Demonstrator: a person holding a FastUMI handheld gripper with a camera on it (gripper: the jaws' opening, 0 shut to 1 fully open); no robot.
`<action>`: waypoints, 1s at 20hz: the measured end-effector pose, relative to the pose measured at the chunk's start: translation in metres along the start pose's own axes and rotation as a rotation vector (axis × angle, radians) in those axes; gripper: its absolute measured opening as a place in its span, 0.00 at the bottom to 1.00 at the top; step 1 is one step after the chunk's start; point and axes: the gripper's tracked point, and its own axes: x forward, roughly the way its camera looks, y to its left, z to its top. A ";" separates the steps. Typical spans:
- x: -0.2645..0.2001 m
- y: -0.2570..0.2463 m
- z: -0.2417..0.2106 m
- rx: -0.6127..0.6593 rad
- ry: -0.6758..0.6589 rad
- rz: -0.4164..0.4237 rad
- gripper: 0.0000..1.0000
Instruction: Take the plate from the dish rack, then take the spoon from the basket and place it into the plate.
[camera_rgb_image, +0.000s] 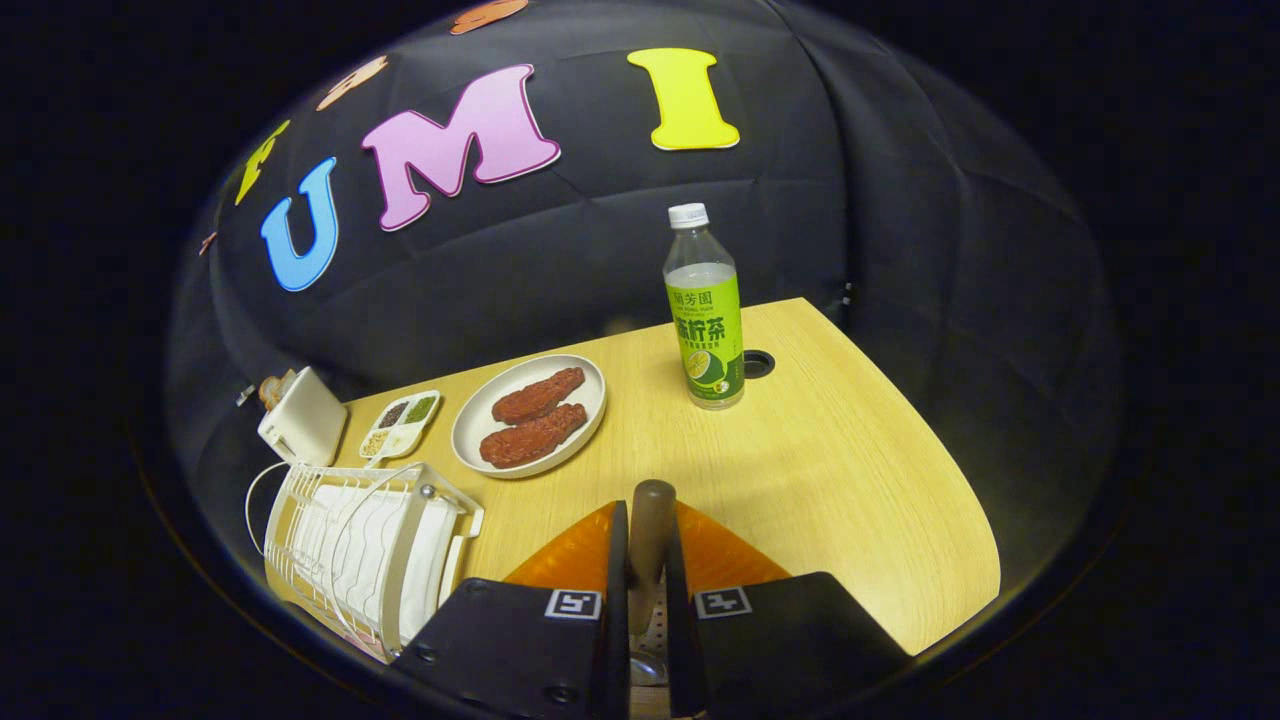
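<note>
Between the closed jaws, a spoon (650, 530) above an orange plate (570, 555).

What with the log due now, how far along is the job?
Done, it seems: the orange plate lies on the table, out of the dish rack. In hand: the gripper is shut on the spoon, whose brown handle stands between the fingers over the plate. Left: lower the spoon and release it into the plate.

Behind the fingers (618, 560) the orange plate (570, 555) is mostly hidden; the brown spoon (650, 530) handle's lower end, clamped between them, disappears below.
</note>
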 end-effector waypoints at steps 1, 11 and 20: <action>-0.002 0.000 0.002 -0.006 -0.009 -0.006 0.17; -0.078 0.016 0.028 -0.103 -0.130 -0.082 0.12; -0.164 0.043 0.063 -0.030 -0.263 -0.236 0.12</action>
